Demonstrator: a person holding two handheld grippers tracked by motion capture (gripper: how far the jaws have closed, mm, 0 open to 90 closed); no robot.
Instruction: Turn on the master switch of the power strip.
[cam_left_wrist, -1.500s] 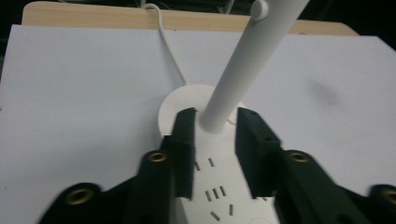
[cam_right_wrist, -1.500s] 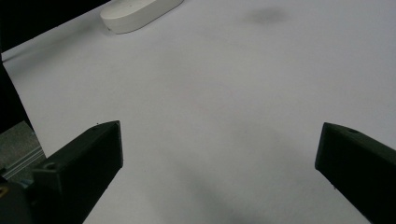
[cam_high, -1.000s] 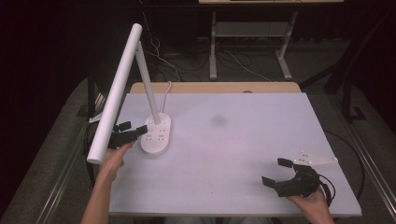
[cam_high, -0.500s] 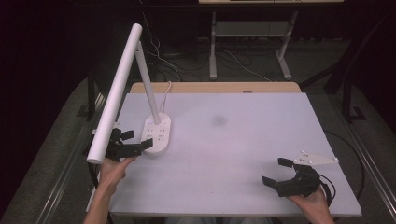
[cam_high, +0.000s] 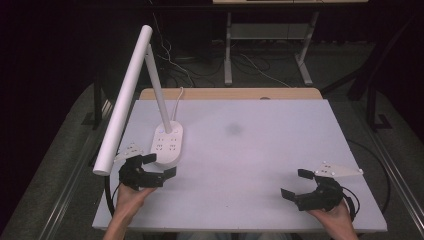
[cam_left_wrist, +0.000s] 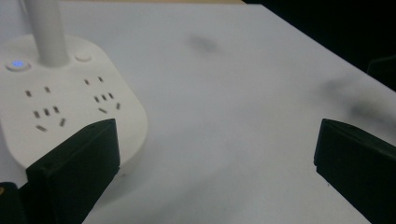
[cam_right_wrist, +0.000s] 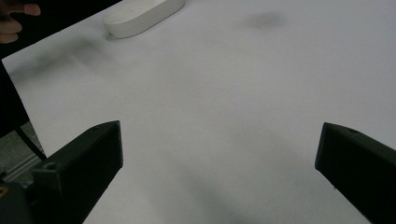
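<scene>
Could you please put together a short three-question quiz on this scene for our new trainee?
1. True or false: the left gripper is clamped on the lamp base.
2. Which lies nearest the left gripper? A. the dark smudge on the table; B. the lamp base; C. the right gripper.
3. Fill in: in the left gripper view, the small button on the lamp base glows ____.

Key
1. False: its jaws stand wide apart, with one in front of the base's near end and bare table between them.
2. B.
3. Blue.
</scene>
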